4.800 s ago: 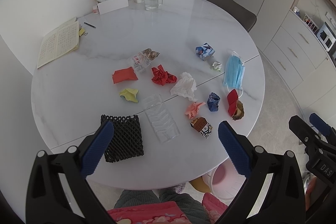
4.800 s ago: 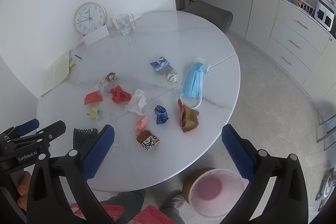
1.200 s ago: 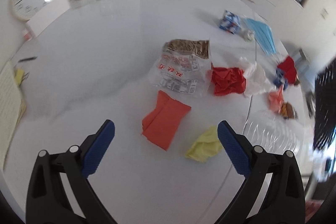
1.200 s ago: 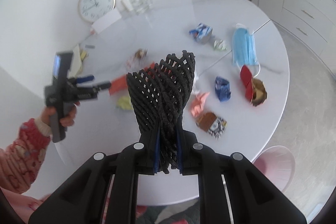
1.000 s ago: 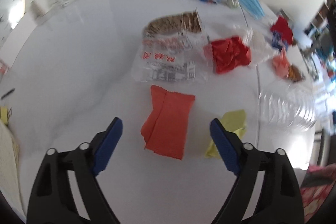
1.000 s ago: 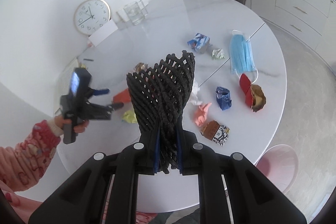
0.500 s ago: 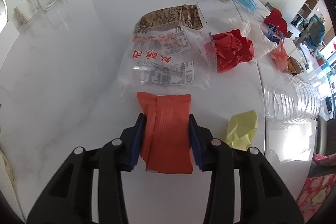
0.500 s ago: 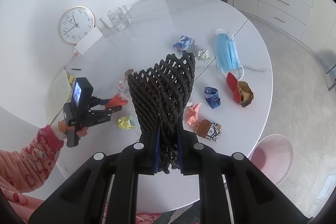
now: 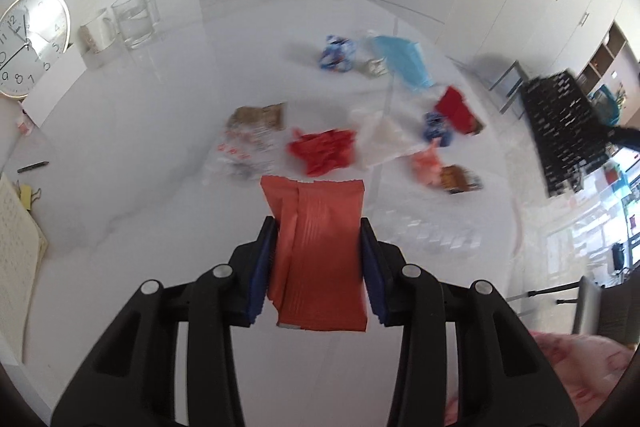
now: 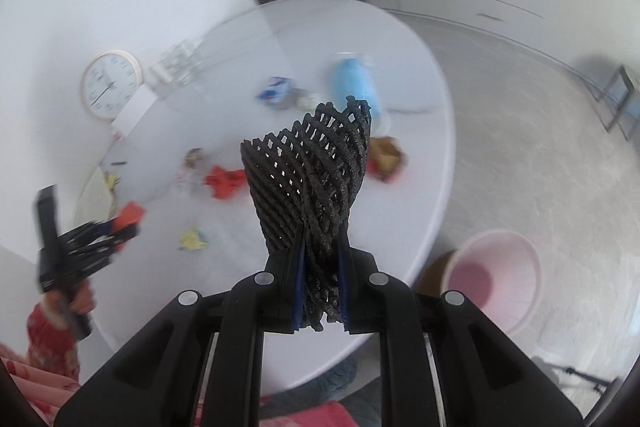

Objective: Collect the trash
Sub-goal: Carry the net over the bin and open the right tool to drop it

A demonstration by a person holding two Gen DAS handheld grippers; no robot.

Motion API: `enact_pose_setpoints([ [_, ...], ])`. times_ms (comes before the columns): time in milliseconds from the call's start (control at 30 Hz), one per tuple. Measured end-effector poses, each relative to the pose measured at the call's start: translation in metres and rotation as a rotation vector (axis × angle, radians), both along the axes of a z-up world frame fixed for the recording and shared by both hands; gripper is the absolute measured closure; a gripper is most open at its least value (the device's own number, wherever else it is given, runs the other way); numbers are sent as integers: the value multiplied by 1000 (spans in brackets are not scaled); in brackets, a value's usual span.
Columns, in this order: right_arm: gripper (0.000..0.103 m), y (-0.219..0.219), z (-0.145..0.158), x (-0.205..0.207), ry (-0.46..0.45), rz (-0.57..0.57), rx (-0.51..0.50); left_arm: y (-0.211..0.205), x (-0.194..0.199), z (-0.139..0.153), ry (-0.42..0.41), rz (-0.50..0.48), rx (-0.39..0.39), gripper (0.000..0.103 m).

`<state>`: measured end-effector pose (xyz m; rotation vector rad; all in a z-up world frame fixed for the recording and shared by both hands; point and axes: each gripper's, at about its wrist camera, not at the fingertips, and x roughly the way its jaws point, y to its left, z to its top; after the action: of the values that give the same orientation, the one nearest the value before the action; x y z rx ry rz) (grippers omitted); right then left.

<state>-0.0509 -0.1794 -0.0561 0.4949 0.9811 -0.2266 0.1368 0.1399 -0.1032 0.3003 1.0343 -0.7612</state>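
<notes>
My left gripper (image 9: 318,259) is shut on an orange-red wrapper (image 9: 320,231) and holds it above the white round table (image 9: 160,131). My right gripper (image 10: 320,291) is shut on a black foam net sleeve (image 10: 312,179), raised over the table's near edge; the same sleeve (image 9: 560,131) shows at the right of the left wrist view. The left gripper (image 10: 120,227) with its wrapper shows at the left of the right wrist view. On the table lie a clear printed bag (image 9: 248,143), crumpled red paper (image 9: 324,151), white tissue (image 9: 380,135), a blue mask (image 9: 404,59) and a yellow scrap (image 10: 194,239).
A pink bin (image 10: 496,267) stands on the floor by the table, low at the right. A clock (image 9: 24,43), a glass (image 9: 134,19) and a mug (image 9: 96,35) stand at the table's back. A notebook (image 9: 16,235) and pen (image 9: 34,167) lie at the left. A clear plastic tray (image 9: 424,231) lies near the front edge.
My left gripper closed on the orange-red wrapper and lifted it off the table. My right gripper, still holding the net sleeve, swung sideways, so the pink bin now shows nearer.
</notes>
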Motion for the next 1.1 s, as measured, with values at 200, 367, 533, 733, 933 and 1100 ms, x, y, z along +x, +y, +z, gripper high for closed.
enact_pose_setpoints([
  [200,87,-79,-52,-48,90,-108,8,-79,-59,31,18,-81,-91,63],
  [367,87,-140,-126,-68,207,-90,-5,-163,-104,40,16,-160,-125,63],
  [533,87,-181,-208,-72,303,-35,37,-235,-140,33,60,-192,-113,63],
  [733,78,-199,-293,-70,408,38,65,-292,-173,12,82,-213,-35,63],
  [933,24,-207,-327,-76,511,71,42,-327,-189,-14,123,-210,20,63],
  [1100,16,-227,-285,-93,454,7,18,-352,-201,-28,147,-244,41,63],
])
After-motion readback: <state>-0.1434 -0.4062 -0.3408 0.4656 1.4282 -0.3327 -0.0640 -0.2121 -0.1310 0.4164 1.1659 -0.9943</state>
